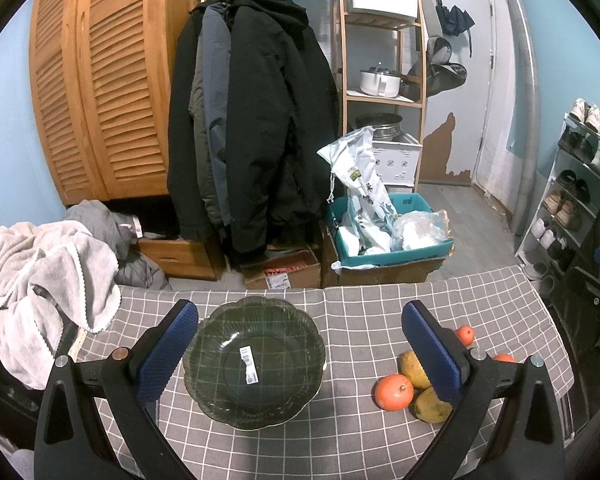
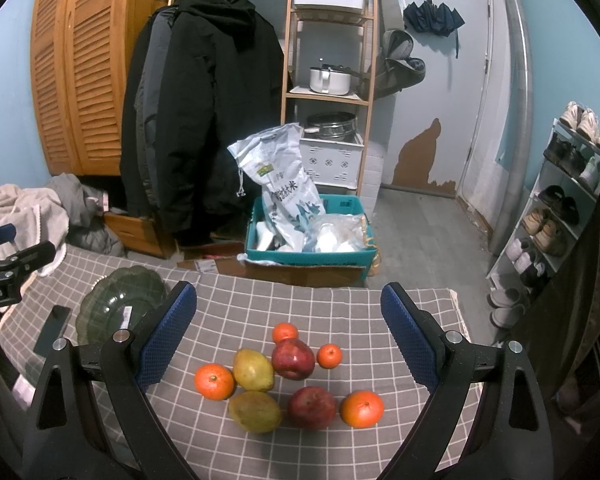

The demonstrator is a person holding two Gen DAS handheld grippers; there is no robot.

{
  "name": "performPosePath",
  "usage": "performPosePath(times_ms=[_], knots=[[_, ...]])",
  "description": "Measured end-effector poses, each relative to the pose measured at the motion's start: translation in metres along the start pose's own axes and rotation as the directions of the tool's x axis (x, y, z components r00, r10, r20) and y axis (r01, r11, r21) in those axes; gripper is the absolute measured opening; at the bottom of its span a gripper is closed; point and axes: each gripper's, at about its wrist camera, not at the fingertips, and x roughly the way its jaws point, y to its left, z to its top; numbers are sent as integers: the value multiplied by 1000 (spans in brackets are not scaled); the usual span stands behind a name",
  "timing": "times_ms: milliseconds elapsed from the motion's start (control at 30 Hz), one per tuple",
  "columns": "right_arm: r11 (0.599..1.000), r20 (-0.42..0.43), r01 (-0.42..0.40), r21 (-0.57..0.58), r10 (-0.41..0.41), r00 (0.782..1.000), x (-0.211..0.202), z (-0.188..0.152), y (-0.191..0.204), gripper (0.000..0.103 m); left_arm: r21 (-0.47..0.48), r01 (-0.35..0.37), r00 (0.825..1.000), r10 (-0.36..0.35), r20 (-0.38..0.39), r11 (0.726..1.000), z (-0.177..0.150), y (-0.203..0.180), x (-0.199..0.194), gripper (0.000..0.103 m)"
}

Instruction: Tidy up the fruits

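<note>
Both the left hand-held gripper (image 1: 300, 344) and right hand-held gripper (image 2: 288, 334) are spread wide and hold nothing, ready to move the fruits (image 2: 288, 380) left into the green bowl (image 1: 254, 364).

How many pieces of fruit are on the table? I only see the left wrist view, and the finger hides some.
Observer: Eight, counted in the right wrist view: four oranges, two mangoes and two apples.
Operator: Apples? I see none.
Observer: Both are red; one apple sits behind the other.
Operator: Anything beside the bowl?
Observer: A dark phone lies left of the bowl.
</note>
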Motion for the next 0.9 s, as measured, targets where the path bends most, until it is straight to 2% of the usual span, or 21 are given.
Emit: performPosePath(times_ms=[900], knots=[[1000,1,0,-1,0,1000,0,0,1,92,-13,3,1000,-4,-4,1000,-1,4,0,103]])
